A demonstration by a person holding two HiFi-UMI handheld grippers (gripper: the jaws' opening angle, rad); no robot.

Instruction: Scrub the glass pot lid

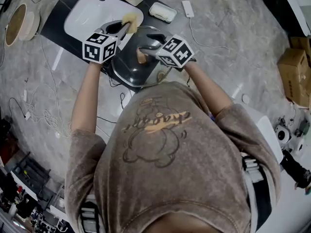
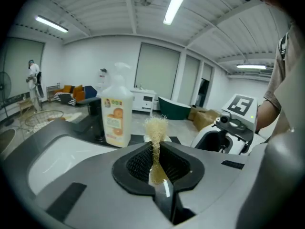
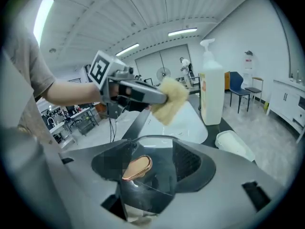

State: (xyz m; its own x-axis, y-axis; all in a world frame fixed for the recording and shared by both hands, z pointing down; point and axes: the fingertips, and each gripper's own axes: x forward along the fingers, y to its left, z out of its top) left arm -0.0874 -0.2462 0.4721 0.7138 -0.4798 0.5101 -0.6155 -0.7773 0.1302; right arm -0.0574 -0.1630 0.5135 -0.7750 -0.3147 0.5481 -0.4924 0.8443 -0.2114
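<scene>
The glass pot lid [image 1: 138, 69] is dark, with a copper-coloured knob [image 1: 142, 57]. It is held tilted in front of the person, above the table. My right gripper [image 1: 146, 50] is shut on its rim. In the right gripper view the lid [image 3: 147, 185] sits between the jaws, with its knob [image 3: 138, 167] facing the camera. My left gripper [image 1: 125, 27] is shut on a yellow sponge [image 1: 129, 19] just beyond the lid's far edge and apart from it. The sponge [image 2: 155, 128] stands pinched in the left gripper view, and the sponge [image 3: 171, 99] also shows above the lid in the right gripper view.
A white basin [image 1: 92, 11] lies on a black mat [image 1: 56, 21] behind the grippers. A detergent bottle [image 2: 116, 113] stands at the mat's back, and a white soap dish [image 1: 163, 12] sits to its right. There are cables [image 1: 39, 110] on the left and a cardboard box [image 1: 294, 67] at the right.
</scene>
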